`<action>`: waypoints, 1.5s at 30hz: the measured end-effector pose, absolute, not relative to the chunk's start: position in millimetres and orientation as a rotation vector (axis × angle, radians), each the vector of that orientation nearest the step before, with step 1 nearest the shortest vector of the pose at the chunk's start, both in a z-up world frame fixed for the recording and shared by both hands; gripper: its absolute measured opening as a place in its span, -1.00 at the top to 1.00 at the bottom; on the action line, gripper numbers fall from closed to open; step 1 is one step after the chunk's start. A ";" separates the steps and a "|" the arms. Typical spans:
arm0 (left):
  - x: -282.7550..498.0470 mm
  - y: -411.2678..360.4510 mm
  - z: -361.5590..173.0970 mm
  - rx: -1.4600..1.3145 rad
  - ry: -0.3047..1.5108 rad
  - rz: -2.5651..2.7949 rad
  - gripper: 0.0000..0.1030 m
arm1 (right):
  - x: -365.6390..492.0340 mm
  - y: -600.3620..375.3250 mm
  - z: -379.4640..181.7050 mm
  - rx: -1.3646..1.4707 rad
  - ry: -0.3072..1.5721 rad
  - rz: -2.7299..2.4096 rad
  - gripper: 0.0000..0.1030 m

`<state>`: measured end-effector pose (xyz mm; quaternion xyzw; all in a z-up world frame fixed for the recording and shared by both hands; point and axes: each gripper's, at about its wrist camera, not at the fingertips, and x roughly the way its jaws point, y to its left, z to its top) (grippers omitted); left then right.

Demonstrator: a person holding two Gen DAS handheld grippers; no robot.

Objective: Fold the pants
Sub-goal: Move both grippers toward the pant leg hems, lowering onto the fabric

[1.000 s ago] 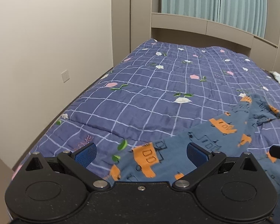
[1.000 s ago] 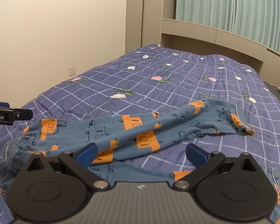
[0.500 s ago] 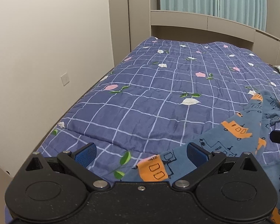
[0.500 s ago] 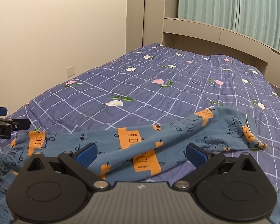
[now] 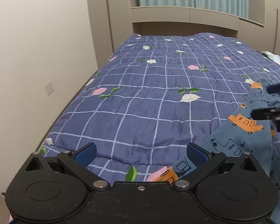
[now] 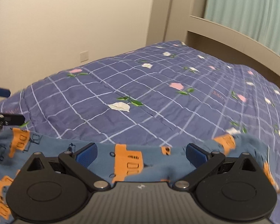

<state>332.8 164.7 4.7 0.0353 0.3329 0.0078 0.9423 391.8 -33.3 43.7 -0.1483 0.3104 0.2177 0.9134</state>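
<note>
The pants (image 6: 132, 160) are blue with orange truck prints and lie spread across the near part of the bed. In the left wrist view the pants (image 5: 240, 140) run from under the right finger toward the right edge. My left gripper (image 5: 141, 152) is open and empty, above the bedspread beside the pants' end. My right gripper (image 6: 141, 152) is open and empty, just above the middle of the pants. The right gripper's fingers (image 5: 270, 112) show at the right edge of the left wrist view. The left gripper's fingers (image 6: 1, 119) show at the left edge of the right wrist view.
The bed carries a purple checked bedspread (image 5: 158, 93) with flower prints. A beige wall (image 5: 37, 56) with a socket runs along its left side. A beige headboard (image 5: 186, 16) and green curtains stand at the far end. Light blue cloth (image 5: 276, 57) lies at the far right.
Both grippers have drawn back toward the near end of the bed and stayed open. The right wrist view has turned left. The pants sit lower and nearer in both views.
</note>
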 end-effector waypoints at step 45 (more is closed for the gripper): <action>366.3 191.0 -39.4 0.058 0.990 -0.253 -0.99 | 473.9 10.5 5.7 -0.618 0.921 0.976 -0.62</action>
